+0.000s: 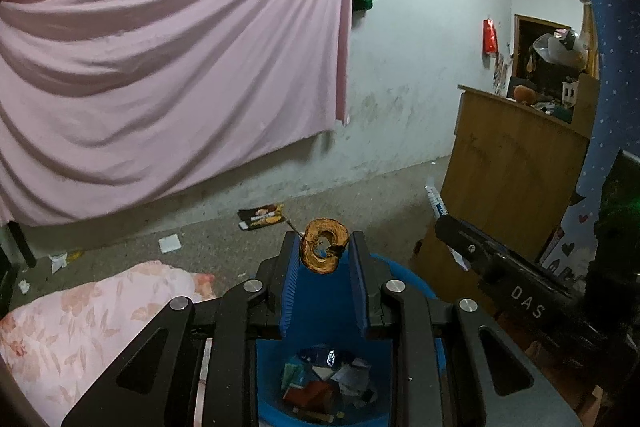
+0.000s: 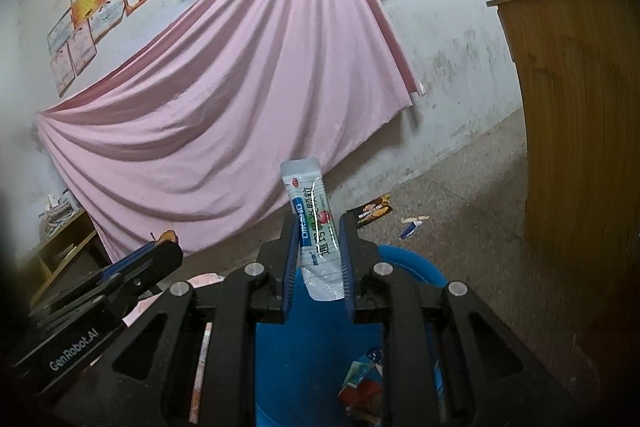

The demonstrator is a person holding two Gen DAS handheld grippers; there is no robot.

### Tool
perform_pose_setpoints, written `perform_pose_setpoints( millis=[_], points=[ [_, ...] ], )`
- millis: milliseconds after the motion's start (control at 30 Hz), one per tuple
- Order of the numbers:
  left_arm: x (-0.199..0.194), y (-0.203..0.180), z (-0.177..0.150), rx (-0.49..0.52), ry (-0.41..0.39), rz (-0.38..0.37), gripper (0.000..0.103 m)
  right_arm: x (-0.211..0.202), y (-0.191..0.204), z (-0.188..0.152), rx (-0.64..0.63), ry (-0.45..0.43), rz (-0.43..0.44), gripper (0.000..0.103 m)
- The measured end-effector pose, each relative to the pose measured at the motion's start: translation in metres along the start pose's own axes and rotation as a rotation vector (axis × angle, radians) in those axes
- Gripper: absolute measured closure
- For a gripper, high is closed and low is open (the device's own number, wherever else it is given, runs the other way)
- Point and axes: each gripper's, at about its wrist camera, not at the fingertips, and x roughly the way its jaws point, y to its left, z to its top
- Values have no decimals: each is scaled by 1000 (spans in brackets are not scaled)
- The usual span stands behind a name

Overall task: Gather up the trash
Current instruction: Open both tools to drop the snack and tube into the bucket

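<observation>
Dried fruit peel ring (image 1: 323, 245), brown, curled, hole through the middle, sits at the tips of the left gripper (image 1: 324, 251), directly above the blue bin (image 1: 404, 273). It looks light, brittle and liable to crumble under a hard squeeze, so the outer rim is the place to pinch it. The left jaws are nearly parted; the peel touches the left pad, but contact on the other side cannot be confirmed. A thin stalk points away from the bin toward the wall.

Sachet (image 2: 316, 227), flat foil-plastic, is clamped across its lower half by the right gripper (image 2: 318, 239), also over the bin. It is light, floppy and slick, with its long axis upright, leaning slightly, and its sealed top end up.

Bin already holds mixed wrappers. More litter lies on the floor beyond the bin: a dark snack packet (image 1: 262, 217) and a white square (image 1: 169, 243).
</observation>
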Motion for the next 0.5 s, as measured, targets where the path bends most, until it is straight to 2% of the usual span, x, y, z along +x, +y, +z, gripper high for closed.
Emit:
perform_pose_setpoints(
  millis=[67, 500],
  points=[
    [0, 4, -2, -15, 5, 2, 68, 3, 1, -2, 0, 14, 1, 54],
    [-15, 26, -5, -55, -8, 35, 64, 8, 11, -4, -23, 29, 14, 46]
  ],
)
